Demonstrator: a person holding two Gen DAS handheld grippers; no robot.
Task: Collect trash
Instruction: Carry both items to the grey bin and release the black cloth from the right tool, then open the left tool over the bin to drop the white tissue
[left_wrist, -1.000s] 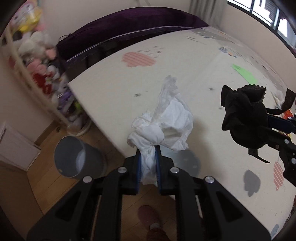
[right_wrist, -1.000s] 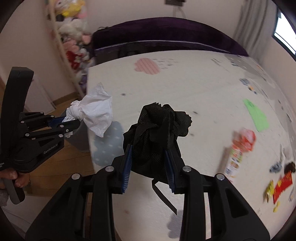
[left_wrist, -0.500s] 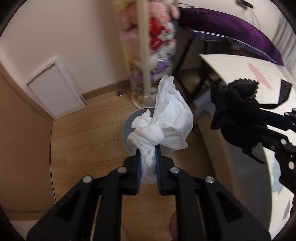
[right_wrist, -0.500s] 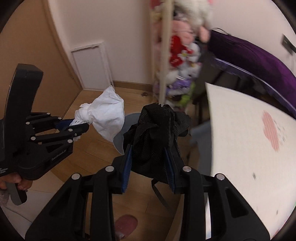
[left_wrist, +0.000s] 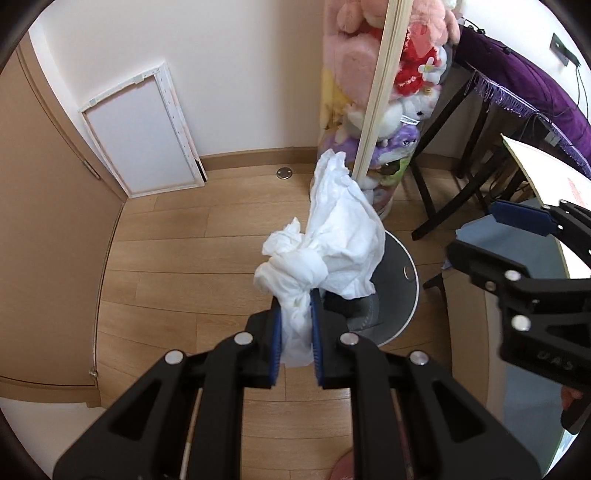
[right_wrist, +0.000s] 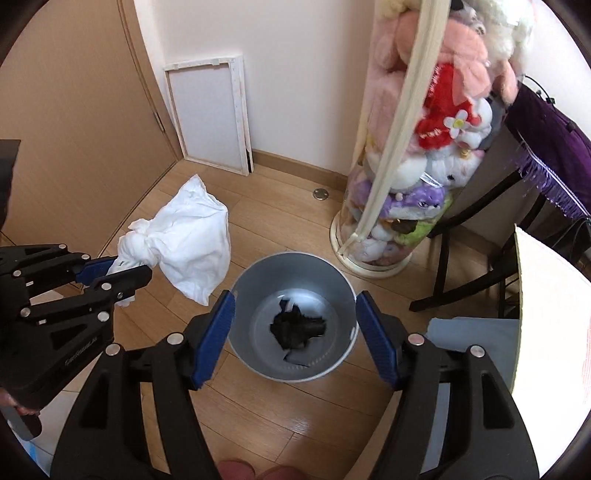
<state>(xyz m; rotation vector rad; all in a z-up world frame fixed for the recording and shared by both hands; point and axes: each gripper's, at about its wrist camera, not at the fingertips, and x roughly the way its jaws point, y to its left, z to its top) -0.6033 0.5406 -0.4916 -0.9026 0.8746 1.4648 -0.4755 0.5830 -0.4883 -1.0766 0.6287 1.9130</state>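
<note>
My left gripper (left_wrist: 295, 306) is shut on a crumpled white tissue wad (left_wrist: 332, 243), held above the near-left rim of the grey trash bin (left_wrist: 410, 291). In the right wrist view the same wad (right_wrist: 188, 240) hangs left of the bin (right_wrist: 240, 291). My right gripper (right_wrist: 295, 332) is open and empty, its blue pads spread directly over the bin. A black crumpled rag (right_wrist: 297, 326) lies at the bin's bottom. My right gripper also shows in the left wrist view (left_wrist: 487, 236), open.
The bin stands on a wood floor. A clear tube of plush toys (right_wrist: 417, 158) stands behind it. A white canvas (right_wrist: 210, 114) leans on the wall. A black chair (right_wrist: 476, 254) and the white table edge (right_wrist: 535, 280) are at right.
My right gripper has opened and the black rag has dropped into the bin. Both grippers have swung from the table to above the bin. The left still holds the tissue.
</note>
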